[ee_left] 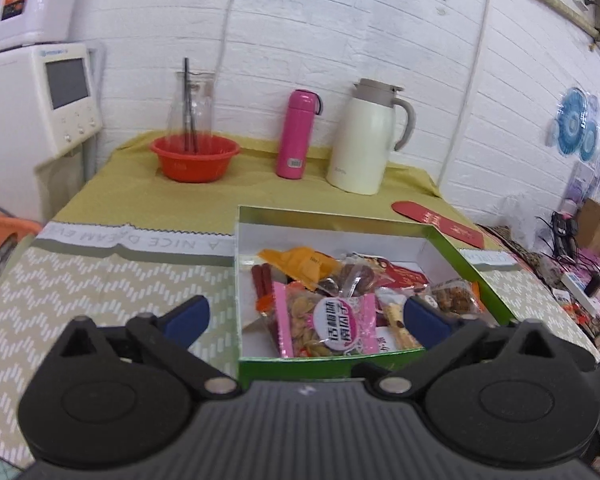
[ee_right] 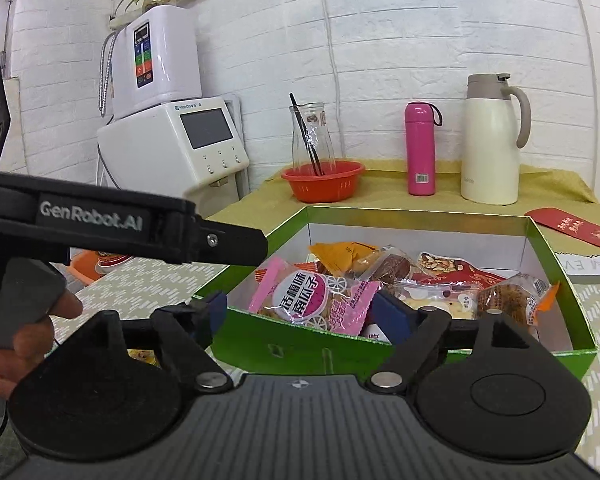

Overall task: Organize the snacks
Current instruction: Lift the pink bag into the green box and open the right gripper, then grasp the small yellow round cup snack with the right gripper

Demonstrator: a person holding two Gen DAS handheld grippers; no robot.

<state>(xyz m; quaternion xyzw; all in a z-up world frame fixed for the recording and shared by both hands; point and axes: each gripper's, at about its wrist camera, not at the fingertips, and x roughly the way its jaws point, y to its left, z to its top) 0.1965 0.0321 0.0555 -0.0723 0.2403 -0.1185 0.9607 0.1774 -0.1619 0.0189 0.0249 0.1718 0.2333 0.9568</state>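
Left claw [ee_left: 306,318] wide open, empty | pink snack packet [ee_left: 326,326] between tips, inside green box [ee_left: 300,368]

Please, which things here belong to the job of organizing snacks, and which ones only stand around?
Belonging to the job:
- green box
- pink seed packet
- orange packet
- left tool, right tool, both open

Only standing around:
- red basin
- pink flask
- cream jug
- red envelope

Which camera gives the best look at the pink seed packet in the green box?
The right wrist view. There the pink seed packet lies almost whole inside the green box, its round label sharp. In the left wrist view the packet is blurrier, and the box's near wall hides its lower edge.
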